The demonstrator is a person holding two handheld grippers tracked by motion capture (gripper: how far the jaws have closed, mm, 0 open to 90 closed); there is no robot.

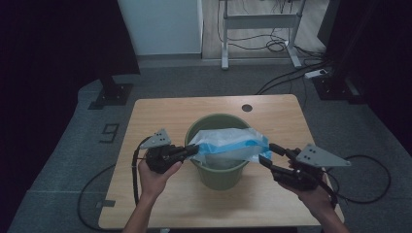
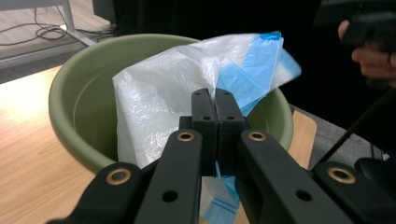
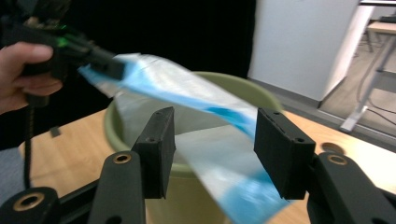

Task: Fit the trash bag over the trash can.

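Pinching bag in left gripper, over bin

Left gripper fingers pressed together, right gripper fingers spread wide, forearms angled inward

I see an olive green bucket, a bag of translucent white plastic with light blue bands at its edge, a light wooden worktop, and both my grippers, left gripper and right gripper, in matte black with grey plates.
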